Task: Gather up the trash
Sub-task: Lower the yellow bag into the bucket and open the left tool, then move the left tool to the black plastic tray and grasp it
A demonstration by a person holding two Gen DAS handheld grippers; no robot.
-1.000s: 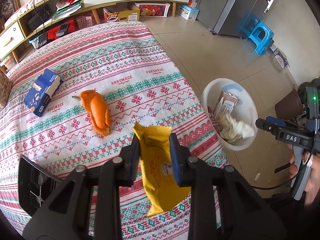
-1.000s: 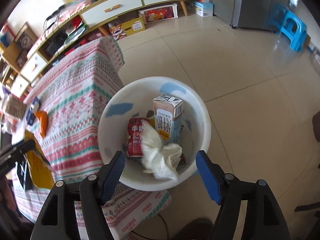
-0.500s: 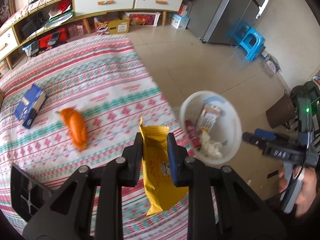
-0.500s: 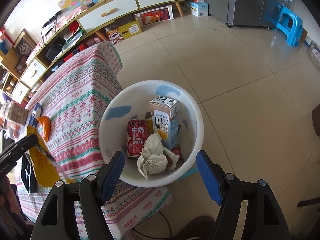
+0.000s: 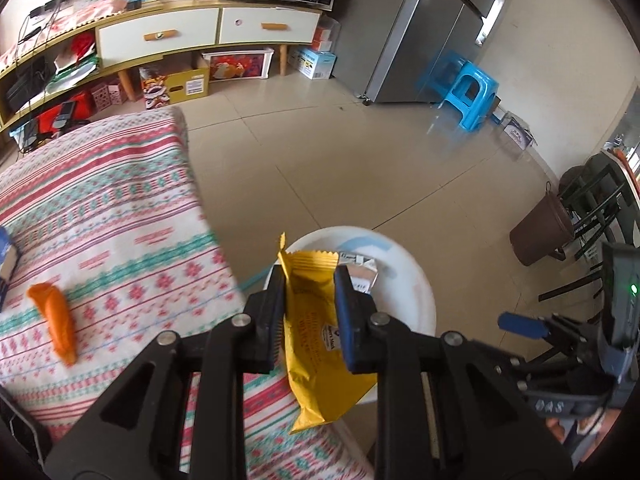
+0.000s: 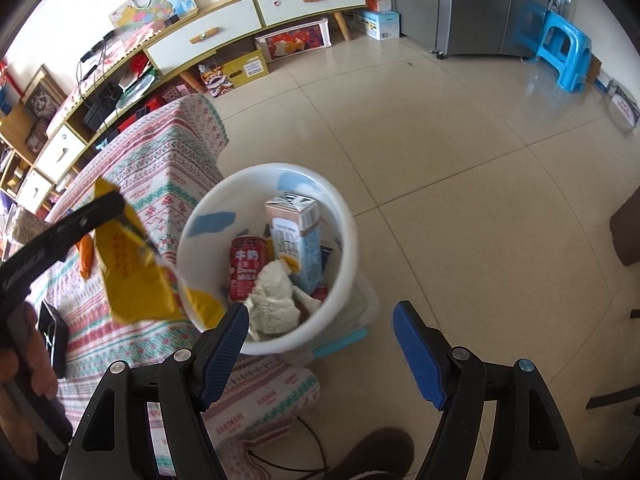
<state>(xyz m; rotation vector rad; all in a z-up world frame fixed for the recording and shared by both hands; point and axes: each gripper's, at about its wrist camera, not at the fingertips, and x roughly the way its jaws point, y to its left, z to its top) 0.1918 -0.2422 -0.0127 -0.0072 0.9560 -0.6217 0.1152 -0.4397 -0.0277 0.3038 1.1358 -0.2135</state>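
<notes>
white bin (image 6: 344, 240) holds milk carton (image 6: 296, 236), red can (image 6: 246, 264), crumpled paper (image 6: 274, 304); left tool (image 5: 310, 292) pinching yellow wrapper (image 5: 320, 344) at bin rim; right tool (image 6: 320, 320) spread, empty.

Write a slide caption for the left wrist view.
Left gripper clamps a yellow snack wrapper at the white trash bin, beside the patterned tablecloth.
</notes>
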